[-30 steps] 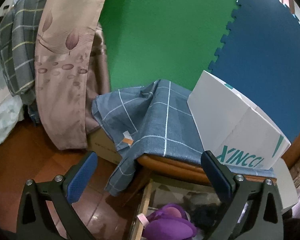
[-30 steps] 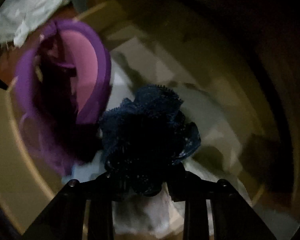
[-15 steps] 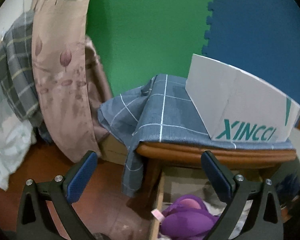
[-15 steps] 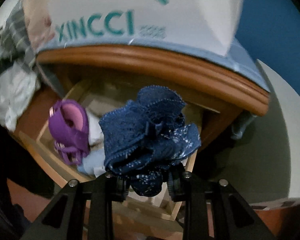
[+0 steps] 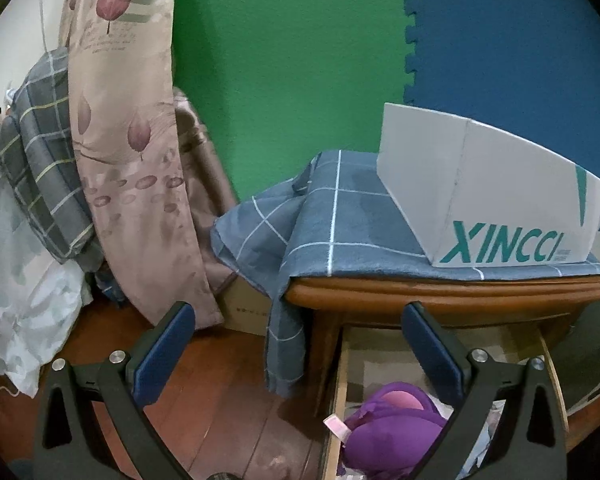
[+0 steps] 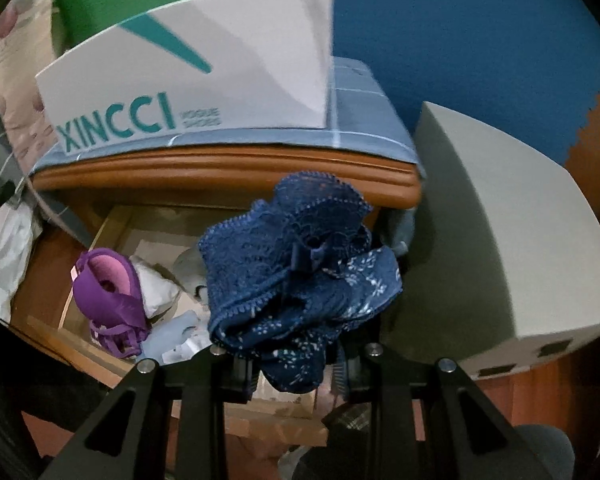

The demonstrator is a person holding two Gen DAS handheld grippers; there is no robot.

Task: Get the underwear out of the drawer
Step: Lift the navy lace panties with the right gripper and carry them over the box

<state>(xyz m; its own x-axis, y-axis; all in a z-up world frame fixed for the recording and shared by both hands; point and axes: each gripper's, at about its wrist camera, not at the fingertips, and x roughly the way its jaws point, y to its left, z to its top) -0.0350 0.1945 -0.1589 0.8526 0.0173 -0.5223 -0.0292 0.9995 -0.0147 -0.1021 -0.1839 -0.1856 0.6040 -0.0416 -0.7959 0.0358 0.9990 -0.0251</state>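
Above the open drawer (image 6: 112, 220), the blue underwear (image 6: 296, 264) is held tight by the right gripper (image 6: 296, 364) — next, it must be carried away and put down. The left gripper (image 5: 296, 344) is held wide open, empty.

box (image 5: 496, 196) on nightstand (image 5: 440, 294), drawer (image 6: 112, 344) below

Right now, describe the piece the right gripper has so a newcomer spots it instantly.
Find the wooden nightstand with the open drawer. In front of it, the right gripper pinches bunched underwear: navy lace with a small bow, unlike the purple bra left inside the drawer.
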